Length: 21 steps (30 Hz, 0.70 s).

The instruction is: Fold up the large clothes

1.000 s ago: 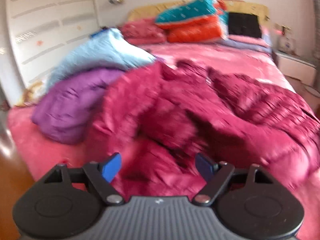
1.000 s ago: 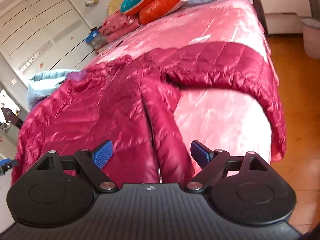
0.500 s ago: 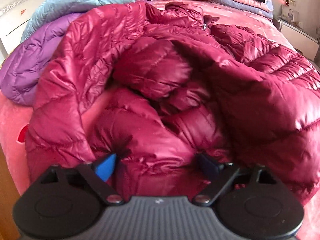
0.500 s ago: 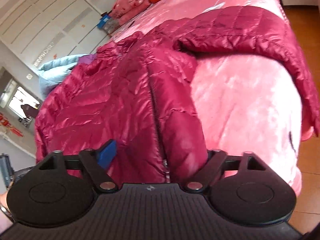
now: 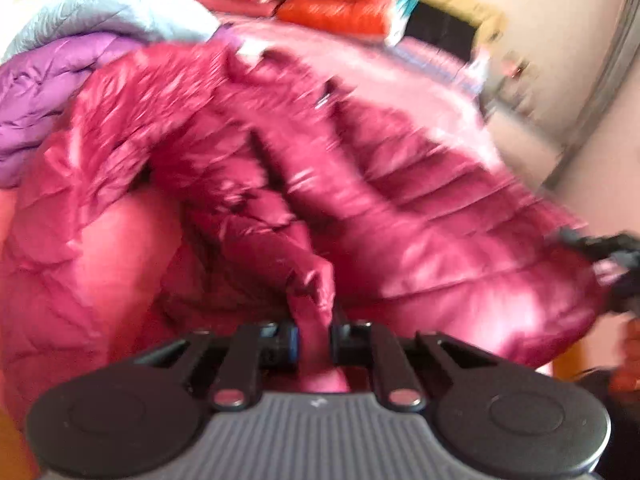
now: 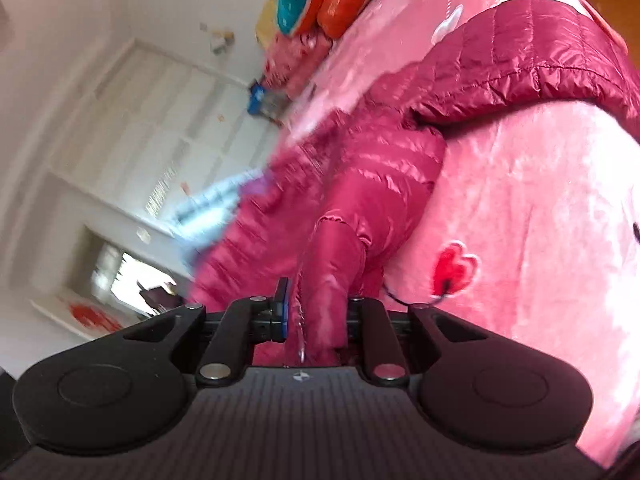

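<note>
A shiny crimson quilted down jacket (image 5: 400,220) lies crumpled across the pink bed (image 5: 400,76). In the left wrist view my left gripper (image 5: 314,344) is shut on a bunched fold of the jacket's near edge, and the fabric rises between its pads. The view is blurred. In the right wrist view my right gripper (image 6: 316,316) is rolled sideways. Its jaws are closing on the jacket (image 6: 380,184) beside the zipper, and the pads press on the fabric. One sleeve drapes over the bedspread (image 6: 520,200) towards the bed's side.
A purple jacket (image 5: 48,88) and a light blue one (image 5: 120,12) are piled at the left of the bed. Teal and orange pillows (image 5: 340,0) are stacked at the headboard. White wardrobe doors (image 6: 140,140) stand beyond the bed. Something black sits at the jacket's right edge (image 5: 600,244).
Both grippers went from wide open to closed on the jacket's near edge. The left one dipped to the fabric and turned; the right one rolled so its view tilts.
</note>
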Tool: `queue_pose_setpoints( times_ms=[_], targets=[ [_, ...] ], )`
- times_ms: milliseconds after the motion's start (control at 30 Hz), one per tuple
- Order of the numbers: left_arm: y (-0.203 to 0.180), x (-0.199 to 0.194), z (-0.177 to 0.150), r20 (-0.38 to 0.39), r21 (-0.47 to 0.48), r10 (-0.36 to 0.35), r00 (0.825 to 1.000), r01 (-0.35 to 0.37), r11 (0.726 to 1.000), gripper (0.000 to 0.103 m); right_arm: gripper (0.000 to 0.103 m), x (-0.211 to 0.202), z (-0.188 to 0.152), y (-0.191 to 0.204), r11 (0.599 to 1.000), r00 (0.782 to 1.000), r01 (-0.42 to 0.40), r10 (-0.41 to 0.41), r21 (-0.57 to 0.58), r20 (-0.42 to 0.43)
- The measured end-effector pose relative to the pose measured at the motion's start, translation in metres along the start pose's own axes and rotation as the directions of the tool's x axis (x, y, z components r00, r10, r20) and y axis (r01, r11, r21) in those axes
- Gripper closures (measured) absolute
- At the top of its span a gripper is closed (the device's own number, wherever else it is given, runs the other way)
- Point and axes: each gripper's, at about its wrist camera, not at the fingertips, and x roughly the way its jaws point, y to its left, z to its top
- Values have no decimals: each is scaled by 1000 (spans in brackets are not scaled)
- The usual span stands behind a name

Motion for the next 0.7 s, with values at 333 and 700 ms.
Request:
queue_pose_setpoints(
  times_ms=[333,700],
  targets=[
    [-16,-69,-19,46,-96,-165,985,169,981,92,83,-51,8,32,995,987,-65,53,74,151],
    [-15,-63,-58,-146,99,-6,989,21,995,59,20,-48,-10,12,981,975,194,-195,14,102]
  ],
)
